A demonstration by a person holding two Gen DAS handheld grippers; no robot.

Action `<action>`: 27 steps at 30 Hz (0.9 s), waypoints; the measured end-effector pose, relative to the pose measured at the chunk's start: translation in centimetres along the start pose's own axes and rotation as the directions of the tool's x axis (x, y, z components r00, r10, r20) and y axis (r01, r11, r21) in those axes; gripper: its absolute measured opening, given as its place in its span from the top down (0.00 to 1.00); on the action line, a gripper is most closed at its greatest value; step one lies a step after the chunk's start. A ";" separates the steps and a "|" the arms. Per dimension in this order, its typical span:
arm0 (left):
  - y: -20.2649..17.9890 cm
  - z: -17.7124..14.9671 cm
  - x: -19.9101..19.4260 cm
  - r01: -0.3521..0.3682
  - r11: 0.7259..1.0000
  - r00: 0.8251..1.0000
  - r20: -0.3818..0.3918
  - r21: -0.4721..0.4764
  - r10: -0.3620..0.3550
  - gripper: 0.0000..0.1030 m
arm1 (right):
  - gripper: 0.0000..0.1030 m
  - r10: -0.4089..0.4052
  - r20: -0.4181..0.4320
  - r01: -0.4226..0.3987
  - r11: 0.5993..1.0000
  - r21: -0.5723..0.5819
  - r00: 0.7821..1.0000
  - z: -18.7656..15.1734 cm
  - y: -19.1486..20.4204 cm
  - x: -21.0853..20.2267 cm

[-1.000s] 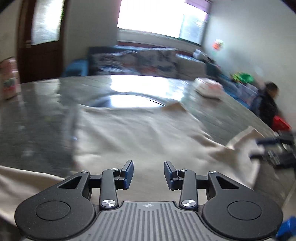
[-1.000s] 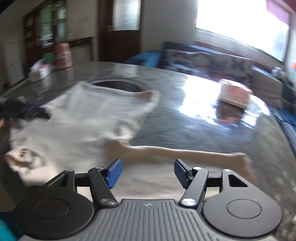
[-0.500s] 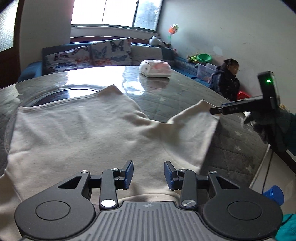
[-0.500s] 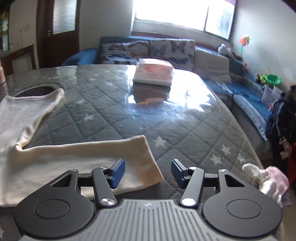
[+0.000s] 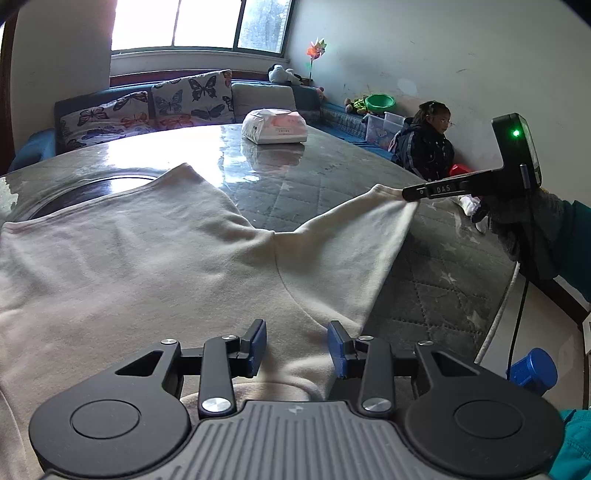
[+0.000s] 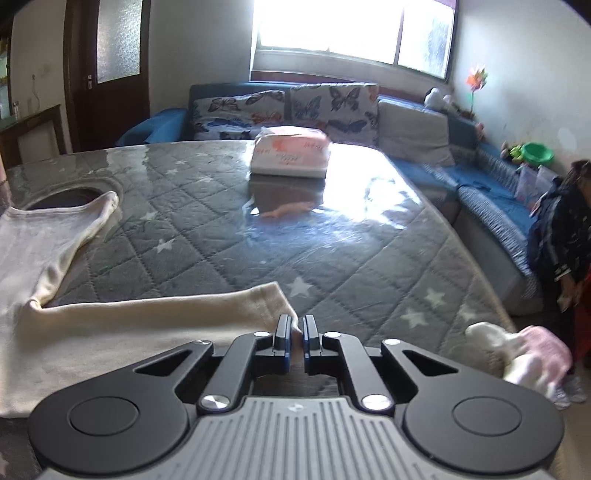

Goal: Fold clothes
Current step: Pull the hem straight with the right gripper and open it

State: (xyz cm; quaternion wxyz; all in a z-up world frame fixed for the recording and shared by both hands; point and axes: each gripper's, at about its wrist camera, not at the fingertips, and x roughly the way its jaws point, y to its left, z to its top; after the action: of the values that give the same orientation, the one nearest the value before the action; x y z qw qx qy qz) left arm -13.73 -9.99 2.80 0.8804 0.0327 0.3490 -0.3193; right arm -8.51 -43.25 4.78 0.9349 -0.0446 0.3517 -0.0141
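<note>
Shirt (image 5: pixel 155 258), one, cream, spread flat over the lower left and centre of the left wrist view, one sleeve (image 5: pixel 347 236) stretched toward the right edge. Right gripper (image 6: pixel 294 328) has its jaws pressed together, pinching the sleeve cuff (image 6: pixel 273 295); from the left wrist view it sits at centre right, held in a gloved hand (image 5: pixel 517 221). Left gripper (image 5: pixel 296 345) has jaws spread partway, over the shirt's near edge, nothing pinched. One table (image 6: pixel 332 251), grey quilted cover with stars under glossy clear sheet, a dark round opening (image 6: pixel 62 197) at left. One tissue pack (image 6: pixel 290 157) at upper centre, well apart from the shirt. One bundle of pink-white cloth (image 6: pixel 524 354) at the table's lower right edge. Living room: blue sofa (image 6: pixel 480 177) with butterfly cushions, bright window (image 6: pixel 351 26), dark door (image 6: pixel 107 70) upper left, one green bowl (image 6: pixel 537 151), one pinwheel (image 6: pixel 476 79). One person (image 5: pixel 424 144) by the right wall. One blue cup (image 5: pixel 533 371) lower right.
</note>
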 end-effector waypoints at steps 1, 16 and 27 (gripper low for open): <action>0.0 0.0 0.1 0.000 1.000 1.000 -0.003 0.002 0.000 0.62 | 0.95 -0.005 -0.004 0.005 1.000 -0.002 1.000 -0.1 0.0 0.1; -0.9 0.5 0.6 0.043 0.999 0.999 0.015 -0.001 -0.043 0.62 | 0.68 0.102 0.035 -0.100 0.993 -0.067 0.994 1.0 3.5 -0.1; -1.3 0.0 1.1 0.073 0.997 0.997 0.005 -0.004 -0.073 0.59 | 0.61 0.138 -0.015 -0.138 0.990 0.001 0.990 0.6 4.2 2.2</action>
State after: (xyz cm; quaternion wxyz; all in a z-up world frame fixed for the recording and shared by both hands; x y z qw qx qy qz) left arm -13.93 -11.58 2.31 0.8691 0.0172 0.3487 -0.3505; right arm -6.50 -39.15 3.37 0.9309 -0.0200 0.3612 0.0503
